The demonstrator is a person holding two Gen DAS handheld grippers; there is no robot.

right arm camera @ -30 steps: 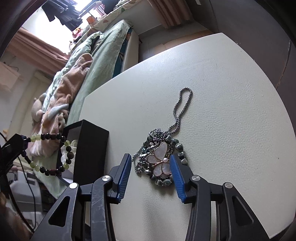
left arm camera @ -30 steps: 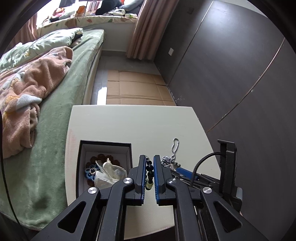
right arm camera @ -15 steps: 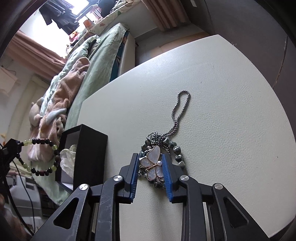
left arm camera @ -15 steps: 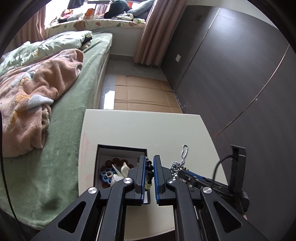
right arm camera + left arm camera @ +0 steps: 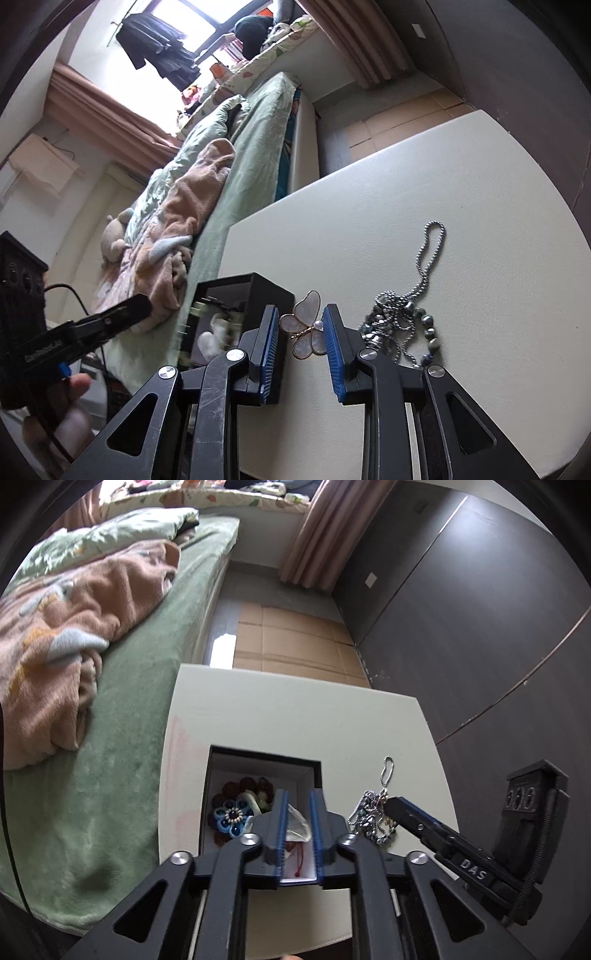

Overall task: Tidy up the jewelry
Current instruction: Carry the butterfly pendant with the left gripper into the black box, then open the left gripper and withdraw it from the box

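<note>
An open black jewelry box (image 5: 317, 775) with a white lining sits on the white table (image 5: 295, 716). It holds a blue flower brooch (image 5: 231, 816), dark beads and a clear plastic bag (image 5: 297, 823). My left gripper (image 5: 297, 823) is open and empty right above the box. My right gripper (image 5: 300, 332) is shut on a pearly butterfly brooch (image 5: 306, 328), held just above the table beside the box (image 5: 258, 295). A silver chain and grey bead necklace (image 5: 406, 314) lies in a heap to the right; it also shows in the left wrist view (image 5: 373, 808).
A bed with a green cover (image 5: 110, 775) and a pink blanket (image 5: 74, 627) runs along the table's left side. A dark wall (image 5: 480, 627) stands on the right. Cardboard (image 5: 291, 638) covers the floor beyond the table.
My left gripper opened over the box, and the bead bracelet it held is gone from its jaws. My right gripper closed on the butterfly brooch and lifted it off the necklace heap toward the box.
</note>
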